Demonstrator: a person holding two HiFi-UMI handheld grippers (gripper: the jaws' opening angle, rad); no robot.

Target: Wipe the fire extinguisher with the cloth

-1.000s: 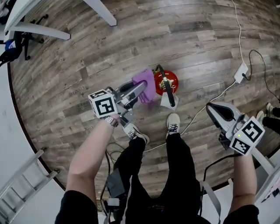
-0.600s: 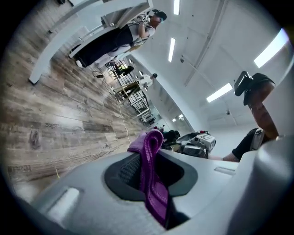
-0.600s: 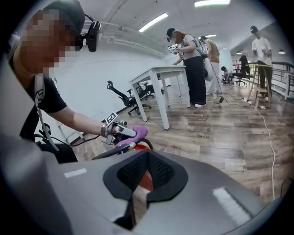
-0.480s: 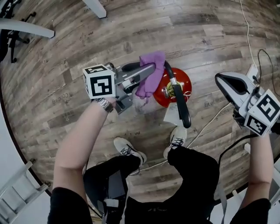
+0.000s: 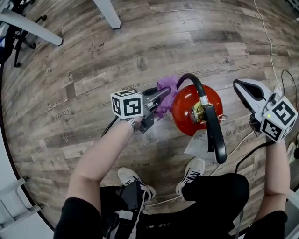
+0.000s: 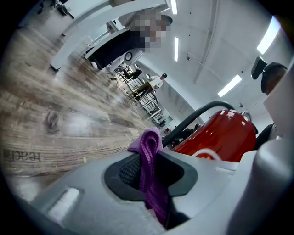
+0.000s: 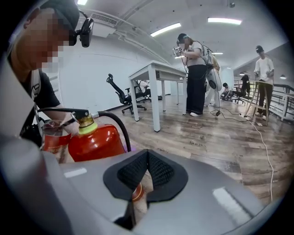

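Note:
The red fire extinguisher [image 5: 192, 109] stands upright on the wooden floor, its black hose [image 5: 212, 126] arching over the top. My left gripper [image 5: 166, 92] is shut on the purple cloth [image 5: 164, 100], which hangs against the extinguisher's left side. In the left gripper view the cloth [image 6: 149, 165] is pinched between the jaws of the left gripper [image 6: 149, 158], with the red cylinder [image 6: 220, 137] just beyond to the right. My right gripper [image 5: 239, 86] hovers to the right of the extinguisher, shut and holding nothing. In the right gripper view the right gripper [image 7: 147, 172] points past the extinguisher [image 7: 94, 140].
A paper tag [image 5: 198, 142] hangs from the extinguisher near the person's shoes [image 5: 194, 170]. White cable [image 5: 266, 37] runs along the floor at right. Table legs [image 5: 107, 14] and an office chair [image 5: 18, 32] stand far back. People [image 7: 197, 78] stand by a white table [image 7: 156, 73].
Both grippers have sunk toward the floor as the person crouched. The left gripper carried the cloth down to the extinguisher's left side. The right gripper stayed shut.

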